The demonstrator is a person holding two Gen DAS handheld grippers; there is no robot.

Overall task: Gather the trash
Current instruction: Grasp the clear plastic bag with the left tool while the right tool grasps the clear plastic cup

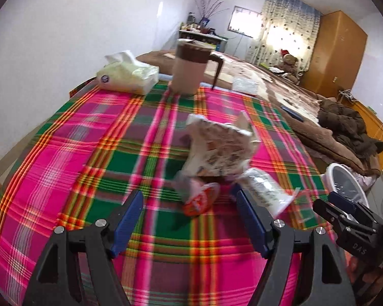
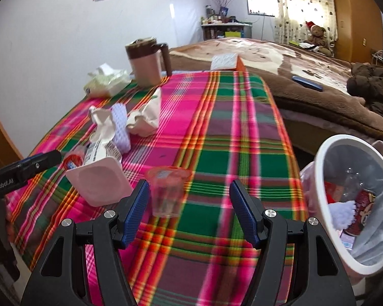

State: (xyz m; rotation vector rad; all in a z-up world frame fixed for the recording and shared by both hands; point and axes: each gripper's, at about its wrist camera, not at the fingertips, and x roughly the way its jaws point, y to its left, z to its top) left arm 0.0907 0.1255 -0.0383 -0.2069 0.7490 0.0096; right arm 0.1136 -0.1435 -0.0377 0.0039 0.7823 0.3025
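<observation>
**Trash half gathered, a cluster left on the plaid cloth**

Beside the tabletop (image 2: pixel 217 127), a white bin (image 2: pixel 319 178) already holds a red can, a clear bottle and a scrap of white foam, so part of the collecting looks done. What remains sits on the cloth: a clear plastic cup (image 2: pixel 166 193) with an orange rim, a pink yogurt tub (image 2: pixel 99 183) lying on its side, and a heap of crumpled wrappers (image 1: pixel 219 148) with a foam net sleeve (image 2: pixel 121 127).

The right hand-held gripper (image 2: pixel 189 211) has its jaws spread apart, the cup just ahead between them, untouched. The left hand-held gripper (image 1: pixel 189 219) is likewise spread wide and empty, facing the wrappers and a small red-orange packet (image 1: pixel 199 201); motion blur makes that packet hard to identify, possibly a lid.

A mug (image 1: pixel 189 68) and tissue pack (image 1: pixel 127 76) stand at the far edge.
</observation>
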